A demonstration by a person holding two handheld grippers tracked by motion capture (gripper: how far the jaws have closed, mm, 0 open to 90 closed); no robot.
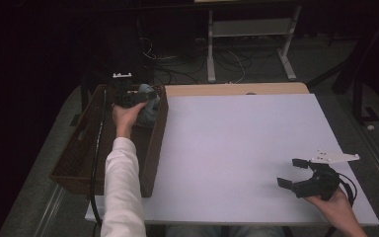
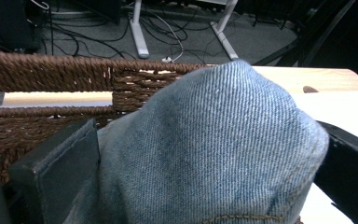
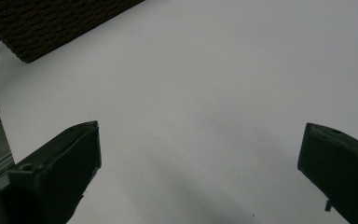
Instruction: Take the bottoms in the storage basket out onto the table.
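Note:
A bunched piece of blue denim cloth (image 1: 150,106) sits raised at the far right corner of a brown woven basket (image 1: 154,148). My left gripper (image 1: 131,97) is shut on the denim cloth (image 2: 214,135), which bulges up between both jaws; the basket's far wall (image 2: 51,74) stands just behind it. My right gripper (image 1: 287,172) hovers low over the front right of the white table (image 1: 237,148). Its jaws stand wide apart with nothing between them, above bare tabletop (image 3: 200,93).
The basket takes up the table's left side, and one of its corners (image 3: 51,23) lies far ahead of the right gripper. A wooden strip (image 1: 237,89) runs along the table's far edge. Cables and a white frame (image 1: 249,44) stand on the floor beyond.

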